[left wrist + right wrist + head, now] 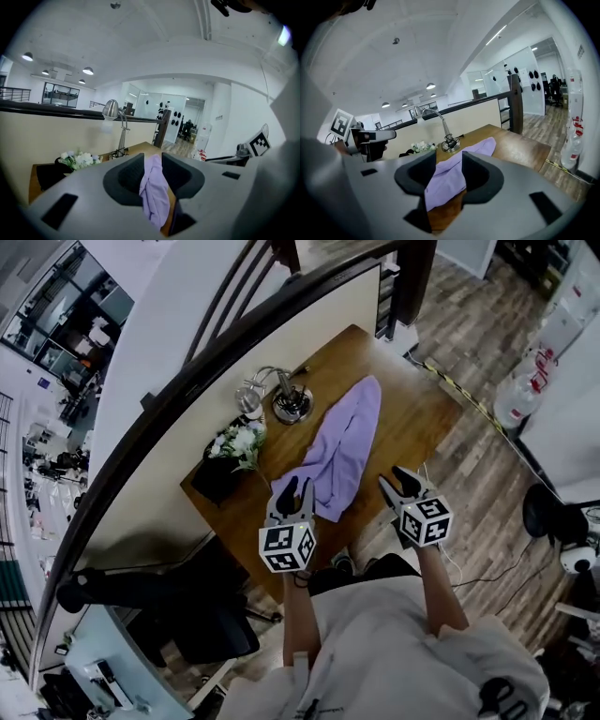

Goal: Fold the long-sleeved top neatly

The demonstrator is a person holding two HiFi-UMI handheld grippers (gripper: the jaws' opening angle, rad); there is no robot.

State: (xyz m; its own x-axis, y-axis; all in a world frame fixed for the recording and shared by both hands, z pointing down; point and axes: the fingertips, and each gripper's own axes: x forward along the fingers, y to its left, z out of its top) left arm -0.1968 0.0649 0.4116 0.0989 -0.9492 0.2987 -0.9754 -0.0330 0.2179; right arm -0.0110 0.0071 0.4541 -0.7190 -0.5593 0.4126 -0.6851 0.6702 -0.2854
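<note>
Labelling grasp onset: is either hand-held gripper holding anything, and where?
Nothing held. Both the left hand-held gripper and right hand-held gripper have jaws apart; the purple top lies on the table ahead of them.

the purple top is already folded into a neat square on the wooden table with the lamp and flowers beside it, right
Not a neat square: the head view shows the purple top lying in a long rumpled strip on the wooden table, with the lamp and flowers beside it.

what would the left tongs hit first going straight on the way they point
Probably the near end of the top, lying straight ahead of the open left tongs, though depth is unclear.
</note>
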